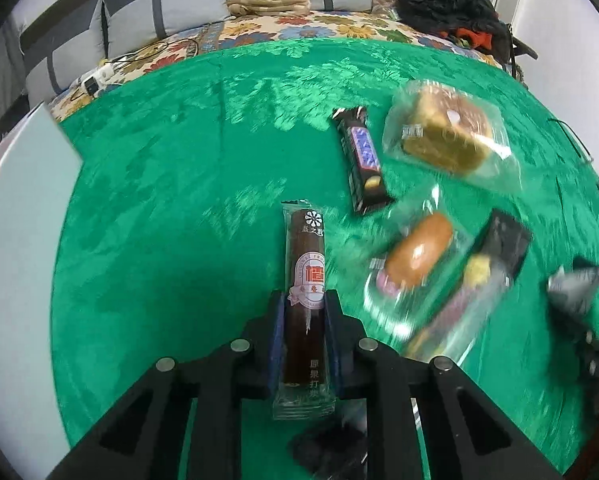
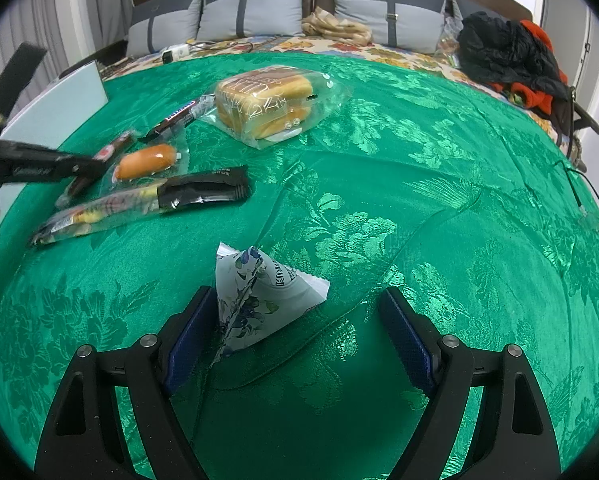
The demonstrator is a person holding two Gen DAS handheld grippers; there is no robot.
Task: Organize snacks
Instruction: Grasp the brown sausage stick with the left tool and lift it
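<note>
1. My left gripper [image 1: 305, 304] is clamped on the brown roll [image 1: 305, 280], a long stick in clear wrap with a pink round label, pinched at about its middle with both ends free.
2. My right gripper [image 2: 295, 332] stands wide, its jaws well apart. The white pouch [image 2: 259, 300], a creased triangle with a blue flower print, lies on the green cloth [image 2: 419, 160] between them, touching the left pad [image 2: 187, 340] and well clear of the right one.
3. The step in hand, as I judge it, is carrying the roll to the row of snacks. Whether it hangs above the cloth or rests on it, I cannot tell from the left view.
4. To do it well I would keep the roll level and set it down parallel to the dark bar [image 1: 365, 160], just beside it and not across it.
5. I would steer clear of the small bun [image 1: 419, 256] and the long packet [image 1: 471, 288] near my right side; their slick wrappers would slide at a nudge.
6. The big bread [image 2: 265, 104] sits farther back, apart from the row.
7. For the pouch, I would centre the jaws before closing, since it sits off to one side and would likely skid.
</note>
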